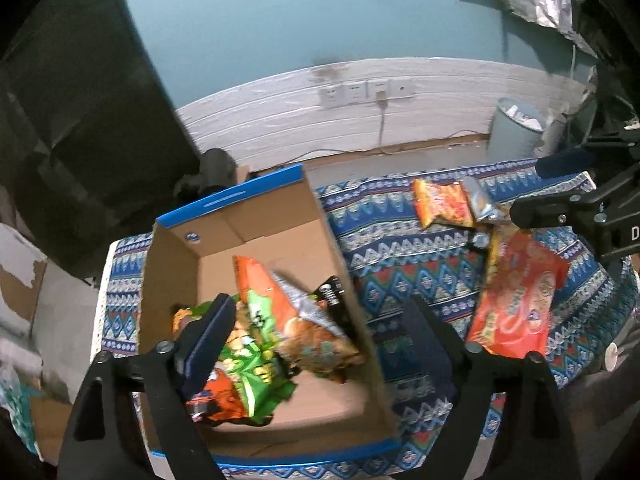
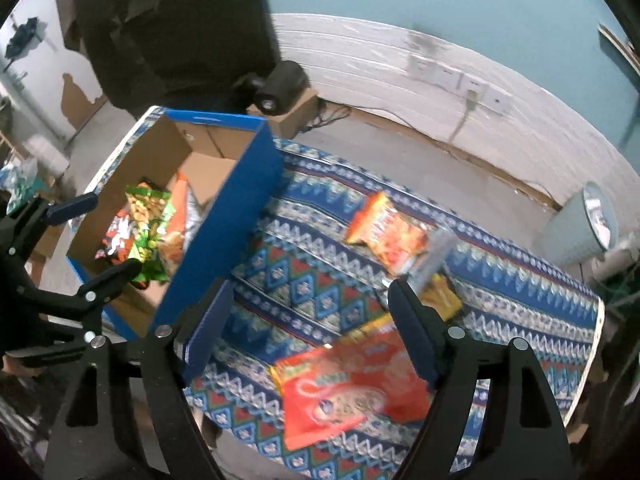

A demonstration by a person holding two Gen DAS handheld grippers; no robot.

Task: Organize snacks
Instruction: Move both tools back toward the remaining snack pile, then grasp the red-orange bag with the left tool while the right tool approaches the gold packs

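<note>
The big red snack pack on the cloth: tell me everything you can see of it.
The big red snack pack is a glossy, flat, oblong plastic wrapper with yellow trim at one end and a round biscuit picture; the print is blurred. It lies flat on the patterned tablecloth, outside the cardboard box, between the open right gripper's fingers, ungripped.

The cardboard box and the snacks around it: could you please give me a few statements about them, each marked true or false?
1. The cardboard box already holds several snack bags, a green bag among them. True.
2. The large red packet lies inside the box. False: it lies on the patterned tablecloth, outside the box.
3. The left hand-held gripper is open above the box. True.
4. The right hand-held gripper is shut on an orange packet. False: it is open and holds nothing.
5. The orange packet lies on the tablecloth. True.
</note>
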